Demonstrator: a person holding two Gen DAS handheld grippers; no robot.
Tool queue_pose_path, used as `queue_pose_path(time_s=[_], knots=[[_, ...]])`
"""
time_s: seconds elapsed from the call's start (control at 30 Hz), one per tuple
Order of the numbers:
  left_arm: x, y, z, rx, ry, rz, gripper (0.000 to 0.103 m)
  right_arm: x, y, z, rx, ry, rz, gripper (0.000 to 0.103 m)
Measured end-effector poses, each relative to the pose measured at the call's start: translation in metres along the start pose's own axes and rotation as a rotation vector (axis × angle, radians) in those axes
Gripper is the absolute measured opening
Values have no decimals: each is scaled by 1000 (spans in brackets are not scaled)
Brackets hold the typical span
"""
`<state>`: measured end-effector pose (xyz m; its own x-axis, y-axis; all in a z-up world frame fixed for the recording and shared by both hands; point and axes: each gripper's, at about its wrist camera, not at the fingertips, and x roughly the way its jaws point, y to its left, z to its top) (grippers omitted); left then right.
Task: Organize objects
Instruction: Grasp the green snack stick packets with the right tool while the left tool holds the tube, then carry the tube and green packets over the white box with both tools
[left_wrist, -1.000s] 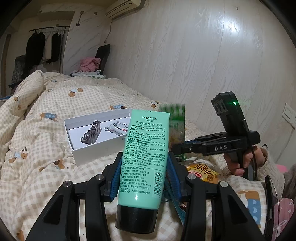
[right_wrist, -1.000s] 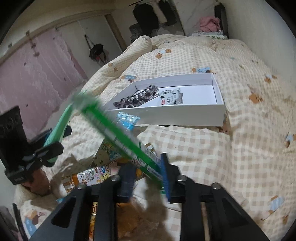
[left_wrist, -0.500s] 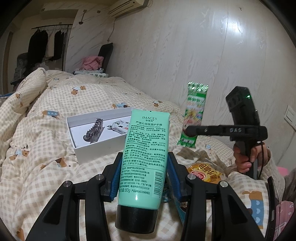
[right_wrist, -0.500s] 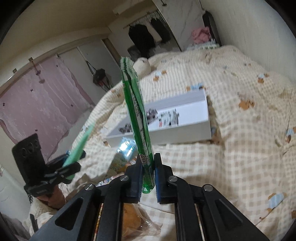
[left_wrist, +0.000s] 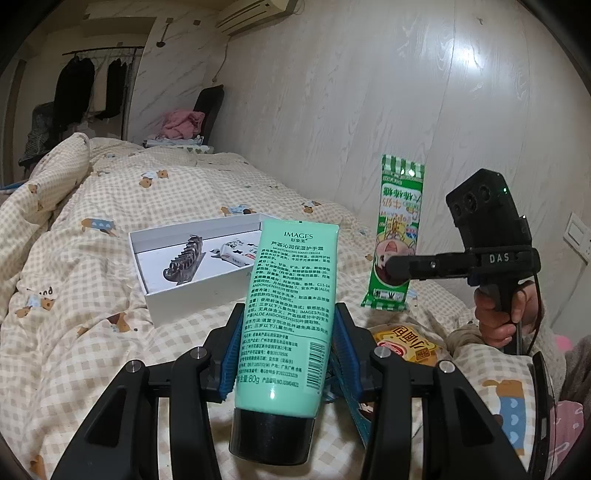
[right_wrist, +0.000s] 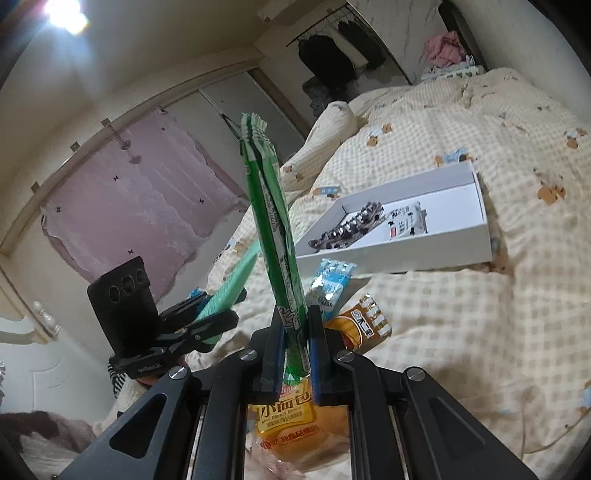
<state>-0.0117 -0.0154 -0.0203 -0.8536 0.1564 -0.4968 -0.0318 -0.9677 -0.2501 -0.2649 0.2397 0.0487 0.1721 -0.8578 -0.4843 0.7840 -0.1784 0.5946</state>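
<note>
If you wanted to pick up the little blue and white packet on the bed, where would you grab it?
Probably by its crimped upper end. The blue and white packet lies loose on the quilt, leaning up by the white box, so that flat sealed edge sticks up free. Come from above, with one finger on each flat face. The orange snack bag crowds its lower end.
</note>
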Motion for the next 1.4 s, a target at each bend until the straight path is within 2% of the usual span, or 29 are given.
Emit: queue_pose_path(time_s=[0.2,0.43,0.67,1.3,1.4], knots=[[0,1,0,-5,6,12,49,15,1,-8,-17,75,6,12],[7,4,-2,-21,41,42,49,17,-2,-12,-7,88,17,12],[5,4,-2,-22,41,44,49,18,-8,-13,25,96,49,12],[6,7,-2,-43,54,52,49,25,-6,-18,27,124,30,12],[4,4,-1,-30,49,92,49,25,-5,-18,26,123,26,12]])
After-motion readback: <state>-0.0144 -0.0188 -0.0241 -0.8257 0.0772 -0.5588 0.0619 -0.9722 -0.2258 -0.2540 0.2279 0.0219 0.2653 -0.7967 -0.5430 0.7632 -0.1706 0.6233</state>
